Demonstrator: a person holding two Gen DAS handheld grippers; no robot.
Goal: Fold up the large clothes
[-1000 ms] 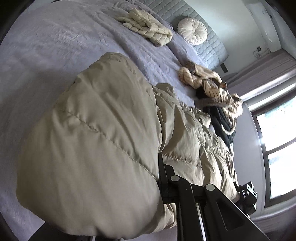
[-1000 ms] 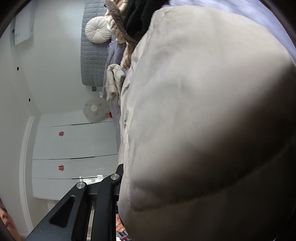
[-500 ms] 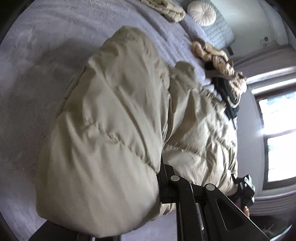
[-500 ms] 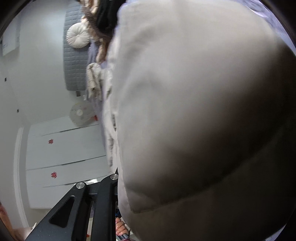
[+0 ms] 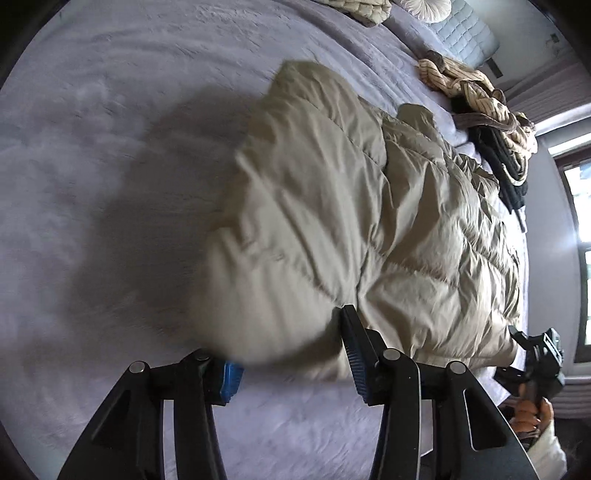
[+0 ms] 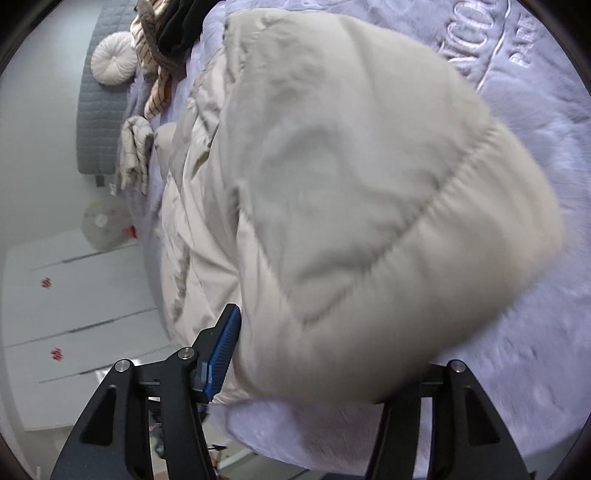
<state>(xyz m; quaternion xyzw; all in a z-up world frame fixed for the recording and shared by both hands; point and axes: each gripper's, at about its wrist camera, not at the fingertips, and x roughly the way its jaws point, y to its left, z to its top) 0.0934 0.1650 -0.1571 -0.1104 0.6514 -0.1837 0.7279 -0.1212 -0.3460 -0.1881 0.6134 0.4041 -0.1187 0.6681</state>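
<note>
The beige puffer jacket [image 5: 362,221] lies folded over on the lavender bed cover [image 5: 110,147]. The left gripper [image 5: 291,354] has its fingers [image 5: 354,350] spread wide, with the jacket's padded edge bulging between them. The right gripper [image 6: 328,354] is likewise spread wide around the jacket's other end [image 6: 351,203]. A pile of striped and dark clothes [image 5: 487,107] sits beyond the jacket, near the headboard [image 6: 99,110].

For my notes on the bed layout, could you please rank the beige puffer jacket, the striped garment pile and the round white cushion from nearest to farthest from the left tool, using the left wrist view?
1. Beige puffer jacket: directly ahead of the left tool, bulging between its open fingers.
2. Striped garment pile: beyond the jacket, upper right, near the bed's edge.
3. Round white cushion: farthest, at the top edge by the grey headboard.
</note>
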